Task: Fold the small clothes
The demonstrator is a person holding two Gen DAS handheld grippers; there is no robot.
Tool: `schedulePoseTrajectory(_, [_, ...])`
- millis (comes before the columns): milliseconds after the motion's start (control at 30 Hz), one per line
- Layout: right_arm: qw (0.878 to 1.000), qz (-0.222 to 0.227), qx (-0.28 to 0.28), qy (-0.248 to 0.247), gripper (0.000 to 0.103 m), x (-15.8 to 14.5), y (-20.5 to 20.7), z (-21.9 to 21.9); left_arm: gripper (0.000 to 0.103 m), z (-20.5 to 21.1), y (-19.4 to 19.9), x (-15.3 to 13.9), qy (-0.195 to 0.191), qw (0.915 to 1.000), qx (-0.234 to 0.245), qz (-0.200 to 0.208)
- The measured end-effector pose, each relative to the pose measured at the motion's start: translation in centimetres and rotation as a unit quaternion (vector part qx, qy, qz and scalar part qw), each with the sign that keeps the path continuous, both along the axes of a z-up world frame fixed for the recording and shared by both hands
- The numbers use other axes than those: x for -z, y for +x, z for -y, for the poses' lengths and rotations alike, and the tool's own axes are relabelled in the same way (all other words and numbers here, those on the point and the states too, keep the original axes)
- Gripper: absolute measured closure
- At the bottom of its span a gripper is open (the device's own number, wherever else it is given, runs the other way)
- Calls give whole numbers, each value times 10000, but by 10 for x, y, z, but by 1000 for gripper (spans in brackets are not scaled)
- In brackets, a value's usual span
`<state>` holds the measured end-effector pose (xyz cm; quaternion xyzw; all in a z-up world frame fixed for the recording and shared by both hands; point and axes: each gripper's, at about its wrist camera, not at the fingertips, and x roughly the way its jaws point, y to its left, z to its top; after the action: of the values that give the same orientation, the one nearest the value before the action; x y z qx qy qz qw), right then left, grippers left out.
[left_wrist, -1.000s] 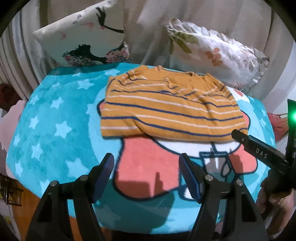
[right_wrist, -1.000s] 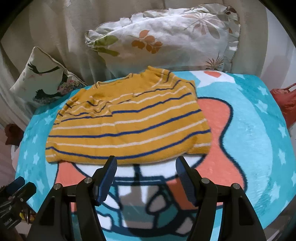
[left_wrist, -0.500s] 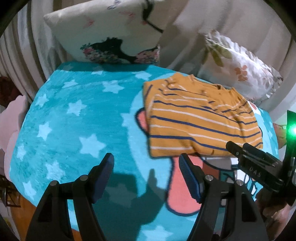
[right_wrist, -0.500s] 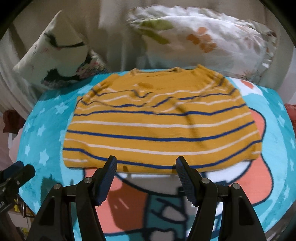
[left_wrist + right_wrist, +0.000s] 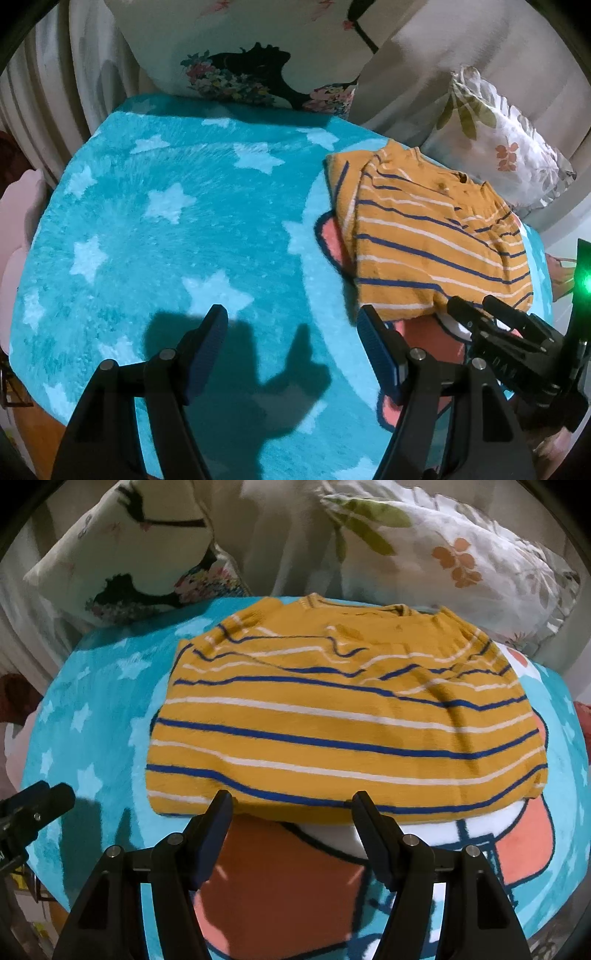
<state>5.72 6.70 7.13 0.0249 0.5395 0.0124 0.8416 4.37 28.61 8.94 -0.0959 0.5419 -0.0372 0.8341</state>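
Note:
A small mustard-yellow sweater with blue and white stripes (image 5: 332,716) lies folded flat on a teal star-patterned blanket (image 5: 92,716). In the left wrist view the sweater (image 5: 424,236) sits at the right. My left gripper (image 5: 291,325) is open and empty, over bare blanket to the left of the sweater. My right gripper (image 5: 291,805) is open and empty, its fingertips just at the sweater's near hem. The right gripper also shows in the left wrist view (image 5: 491,314), and the left gripper shows at the left edge of the right wrist view (image 5: 33,805).
Two patterned pillows (image 5: 122,561) (image 5: 454,546) lean against a curtain behind the blanket. The blanket (image 5: 155,229) carries a cartoon print with orange and white patches (image 5: 280,878). Its rounded edges fall away at the left and front.
The left gripper has swung left, so the sweater slid from centre to the right of its view. The right gripper has moved left and closer to the sweater's near hem.

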Motion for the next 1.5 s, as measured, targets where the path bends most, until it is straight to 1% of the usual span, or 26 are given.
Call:
schedulePoseTrajectory(433, [9966,-67,-749,-351,31,10,5,-49,31,-21,12,12,-77,9997,-157,-151])
schedulePoseTrajectory(567, [9930,-35,-1040,-555,31,14,3,-64,31,-27,16,16,-61,9995,-230,-226])
schedulePoseTrajectory(667, [9871,77,-1350,-857,31,17,0,-79,31,-37,17,18,-70,9990,-362,-246])
schedulePoseTrajectory(767, [9733,258,-1789,-1414,31,22,-7,-100,31,-51,19,20,-78,9981,-548,-255])
schedulePoseTrajectory(833, [9573,408,-2089,-1956,31,30,-13,-116,31,-58,20,22,-89,9974,-658,-275])
schedulePoseTrajectory(867, [9454,496,-2256,-2300,31,35,-16,-125,31,-61,20,23,-99,9970,-710,-294])
schedulePoseTrajectory(933, [9290,590,-2472,-2691,31,43,-19,-135,31,-65,19,26,-116,9964,-777,-331])
schedulePoseTrajectory(1033, [9096,737,-2657,-3108,31,51,-22,-145,31,-68,17,28,-147,9959,-814,-368])
schedulePoseTrajectory(1133, [8995,808,-2733,-3312,31,52,-21,-149,31,-70,15,29,-164,9956,-833,-387])
schedulePoseTrajectory(1267, [8930,831,-2822,-3405,31,51,-24,-153,31,-75,13,30,-210,9948,-903,-411])
schedulePoseTrajectory(1367, [8893,795,-2986,-3372,31,52,-35,-158,31,-79,12,30,-235,9942,-954,-434])
schedulePoseTrajectory(1400, [8864,784,-3027,-3415,31,55,-39,-160,31,-79,12,31,-238,9941,-965,-438])
schedulePoseTrajectory(1433, [8771,888,-3058,-3596,31,59,-45,-164,31,-79,11,31,-238,9940,-976,-443])
schedulePoseTrajectory(1500, [8485,1161,-3167,-4078,31,67,-53,-172,31,-79,10,32,-241,9938,-975,-470])
